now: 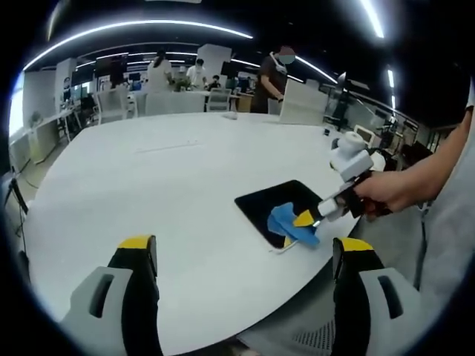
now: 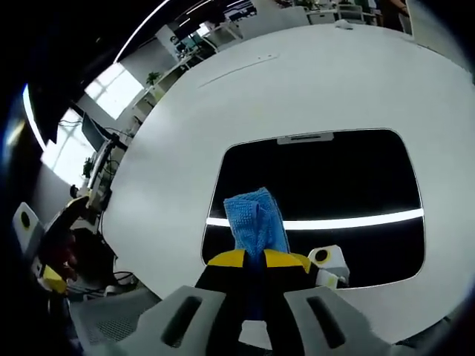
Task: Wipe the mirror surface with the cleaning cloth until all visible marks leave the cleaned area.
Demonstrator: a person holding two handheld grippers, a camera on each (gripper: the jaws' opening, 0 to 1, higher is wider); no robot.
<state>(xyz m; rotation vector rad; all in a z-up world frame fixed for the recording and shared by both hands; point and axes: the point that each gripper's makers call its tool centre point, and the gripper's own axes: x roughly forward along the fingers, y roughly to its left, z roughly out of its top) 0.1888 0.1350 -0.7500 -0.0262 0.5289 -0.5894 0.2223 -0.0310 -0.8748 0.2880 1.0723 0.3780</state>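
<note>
In the left gripper view the left tongs (image 1: 245, 256) stand released over bare table (image 1: 148, 170) at the bottom of the frame, well apart from the mirror (image 1: 278, 200) at right centre. There the right tongs (image 1: 306, 219) are much nearer. In the right gripper view they (image 2: 254, 259) are clenched on the cloth (image 2: 256, 215), which lies on the mirror's (image 2: 334, 178) lower left; most of the unwiped glass extends from the cloth toward the upper right.

one mirror (image 2: 349, 185), one blue cleaning cloth (image 2: 256, 219), one white table (image 1: 163, 185)
</note>
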